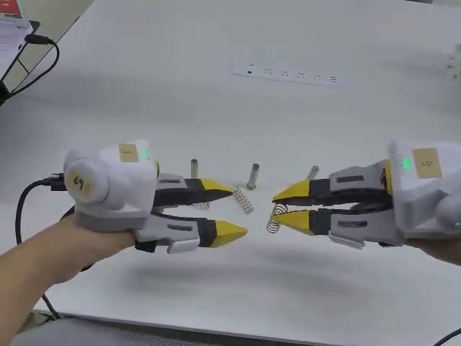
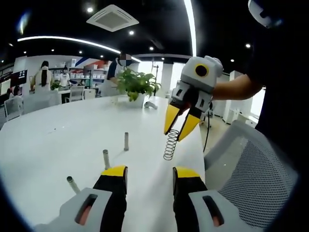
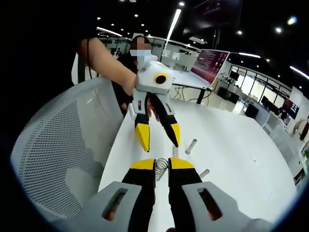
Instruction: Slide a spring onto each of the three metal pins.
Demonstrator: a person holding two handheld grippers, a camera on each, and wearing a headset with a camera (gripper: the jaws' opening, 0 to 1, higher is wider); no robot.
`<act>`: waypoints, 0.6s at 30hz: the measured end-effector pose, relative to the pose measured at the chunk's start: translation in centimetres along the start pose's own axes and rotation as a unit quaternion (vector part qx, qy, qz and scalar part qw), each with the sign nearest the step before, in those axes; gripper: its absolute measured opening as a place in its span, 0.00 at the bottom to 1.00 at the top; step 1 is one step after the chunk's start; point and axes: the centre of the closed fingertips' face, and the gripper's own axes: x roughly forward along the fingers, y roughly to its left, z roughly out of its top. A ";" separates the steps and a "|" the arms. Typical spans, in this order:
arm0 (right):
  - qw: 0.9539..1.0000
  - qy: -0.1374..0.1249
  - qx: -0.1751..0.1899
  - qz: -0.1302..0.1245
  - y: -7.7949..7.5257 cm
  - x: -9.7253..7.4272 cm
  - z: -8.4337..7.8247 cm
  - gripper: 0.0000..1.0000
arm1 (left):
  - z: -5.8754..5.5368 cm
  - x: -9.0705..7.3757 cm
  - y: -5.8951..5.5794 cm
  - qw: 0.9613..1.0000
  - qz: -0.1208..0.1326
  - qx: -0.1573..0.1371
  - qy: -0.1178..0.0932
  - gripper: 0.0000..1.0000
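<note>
The right claw (image 1: 277, 206) pinched a spring (image 1: 274, 220) by just its end, so it might slip out. The left claw (image 1: 239, 210) was apart, empty.

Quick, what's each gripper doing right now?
Left gripper: open, holding nothing.
Right gripper: closed on a spring.

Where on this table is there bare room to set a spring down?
Bare tabletop lies between the power strip and the pins, and between the claws and the near edge. Crowded: between the left claw and the right claw, which grips a spring, with a loose spring there.
</note>
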 end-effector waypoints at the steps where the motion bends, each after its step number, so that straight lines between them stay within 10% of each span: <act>1: 1.000 -0.001 0.001 -0.001 0.0 0.0 0.0 0.06 | 0.0 -0.2 0.1 1.000 0.002 0.000 -0.001 0.32; 18: 1.000 0.003 0.005 -0.013 -0.8 -0.4 -0.4 0.06 | 0.5 -2.2 1.2 1.000 0.006 0.006 -0.005 0.44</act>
